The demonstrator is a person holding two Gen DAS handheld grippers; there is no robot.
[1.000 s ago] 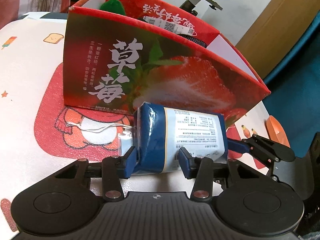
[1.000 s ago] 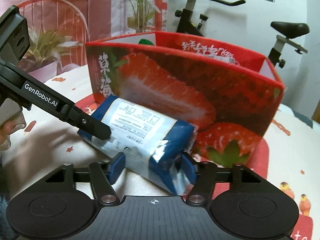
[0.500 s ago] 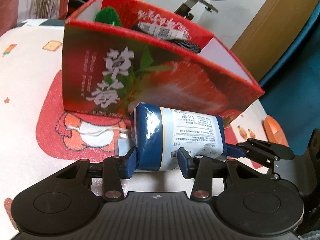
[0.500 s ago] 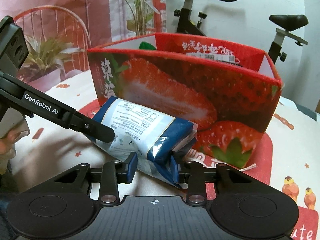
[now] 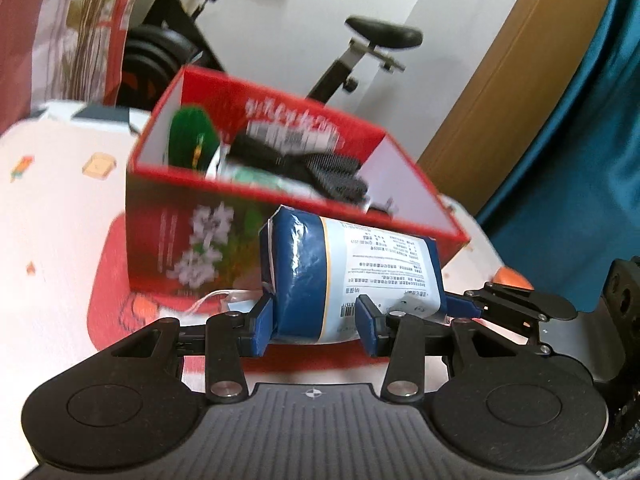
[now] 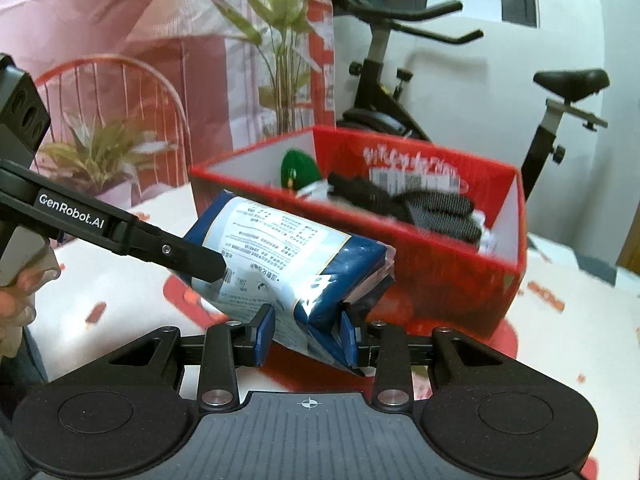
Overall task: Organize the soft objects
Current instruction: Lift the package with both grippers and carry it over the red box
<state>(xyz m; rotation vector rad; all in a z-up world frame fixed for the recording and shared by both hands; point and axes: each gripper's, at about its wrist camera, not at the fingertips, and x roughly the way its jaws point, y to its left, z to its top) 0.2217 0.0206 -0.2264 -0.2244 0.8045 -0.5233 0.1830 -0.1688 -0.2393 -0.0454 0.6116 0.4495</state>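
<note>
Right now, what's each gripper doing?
Left gripper: closed on the blue tissue pack.
Right gripper: closed on the same pack's other end.

Pack (image 5: pixel 352 276) before box (image 5: pixel 208 248)

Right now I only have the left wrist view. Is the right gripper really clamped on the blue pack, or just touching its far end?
Observer: Clamped. The right wrist view shows the right gripper with both pads pressed into the dark crimped end of the blue pack.
Operator: Is the pack level between the two grippers?
Observer: No, it is tilted. The end held by the left gripper sits higher, in front of the rim of the red box.
</note>
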